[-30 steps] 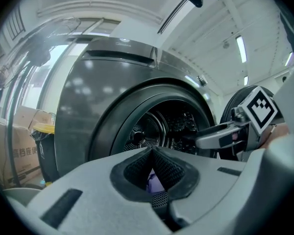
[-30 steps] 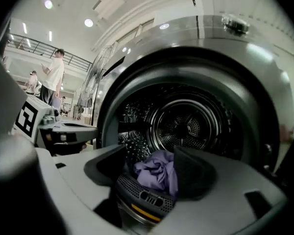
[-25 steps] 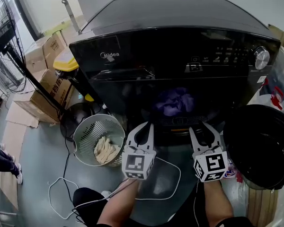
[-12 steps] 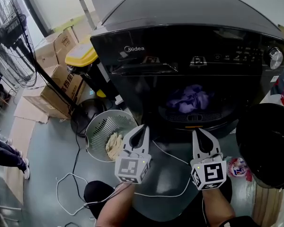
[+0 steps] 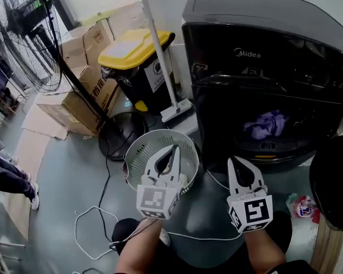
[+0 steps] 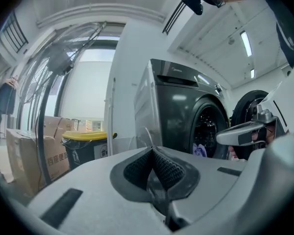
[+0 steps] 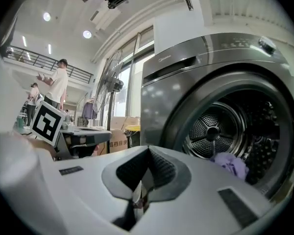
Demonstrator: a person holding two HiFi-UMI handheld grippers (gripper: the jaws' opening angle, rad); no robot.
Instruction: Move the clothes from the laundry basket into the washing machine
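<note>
The white laundry basket [image 5: 142,150] stands on the floor left of the black front-loading washing machine [image 5: 263,50]. My left gripper [image 5: 175,148] is above the basket with its jaws shut and empty, and it hides what lies inside. To its right, my right gripper [image 5: 232,160] is also shut and empty, in front of the machine's open drum. A purple garment [image 5: 267,124] lies in the drum, and the right gripper view shows that purple garment [image 7: 230,164] too. The machine's round door [image 5: 335,181] hangs open at the right.
A black bin with a yellow lid [image 5: 134,53], a white pole [image 5: 160,56] and cardboard boxes [image 5: 83,99] stand left of the machine. A fan on a stand [image 5: 28,33] has its round base [image 5: 121,135] beside the basket. White cable [image 5: 91,221] trails over the floor. A person's legs [image 5: 8,178] show at the left edge.
Both grippers have drawn back from the drum and swung left; the left one now hangs over the basket. The right jaws have closed. The beige cloth in the basket is now hidden.
</note>
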